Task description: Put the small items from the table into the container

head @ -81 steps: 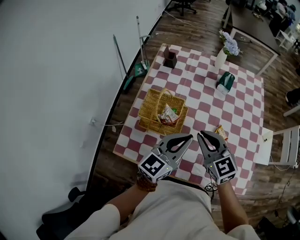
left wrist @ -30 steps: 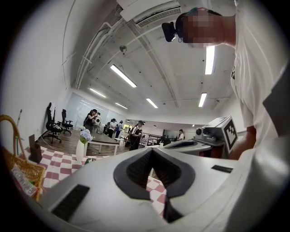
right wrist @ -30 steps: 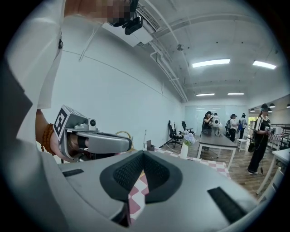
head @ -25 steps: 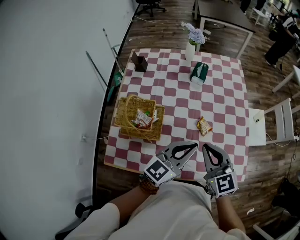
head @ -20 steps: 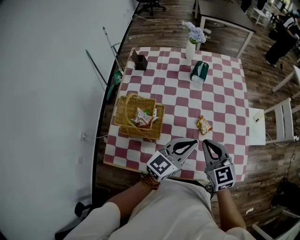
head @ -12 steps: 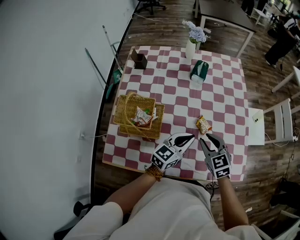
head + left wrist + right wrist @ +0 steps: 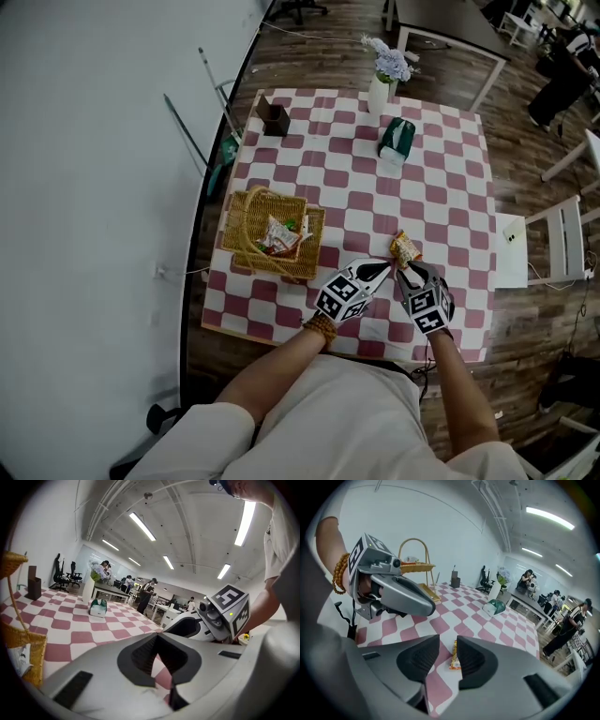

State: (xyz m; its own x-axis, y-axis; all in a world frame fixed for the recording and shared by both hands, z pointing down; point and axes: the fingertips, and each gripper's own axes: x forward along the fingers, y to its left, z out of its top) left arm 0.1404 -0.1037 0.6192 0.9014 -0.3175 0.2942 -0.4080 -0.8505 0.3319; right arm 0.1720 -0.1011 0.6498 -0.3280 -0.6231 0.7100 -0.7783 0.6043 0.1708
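Closest to the person, over the near edge of the table under a pink-and-white chequered cloth [image 7: 450, 202], the left gripper [image 7: 157, 635] has its jaws drawn together at the tips, with nothing in them. Just beside it, the right gripper [image 7: 448, 641] tilts down at the cloth with its jaws apart, and neither pad touches anything.

Directly ahead of that gap lies the small orange-and-yellow foil snack packet [image 7: 453, 656], flat on the cloth just beyond the tips. It looks like the only loose small item on the table.

Further off to the left, near the table's left edge, sits the woven straw basket with a hoop handle [image 7: 242, 251]. It already holds a few crinkled snack packets [image 7: 279, 234]. So most of the job seems done: one packet is left to be gripped, carried across and dropped in.

At the far end stand a green tissue pack [image 7: 396, 139], a white vase of pale flowers [image 7: 379, 89] and a dark brown box [image 7: 274, 117], likely not part of the job.
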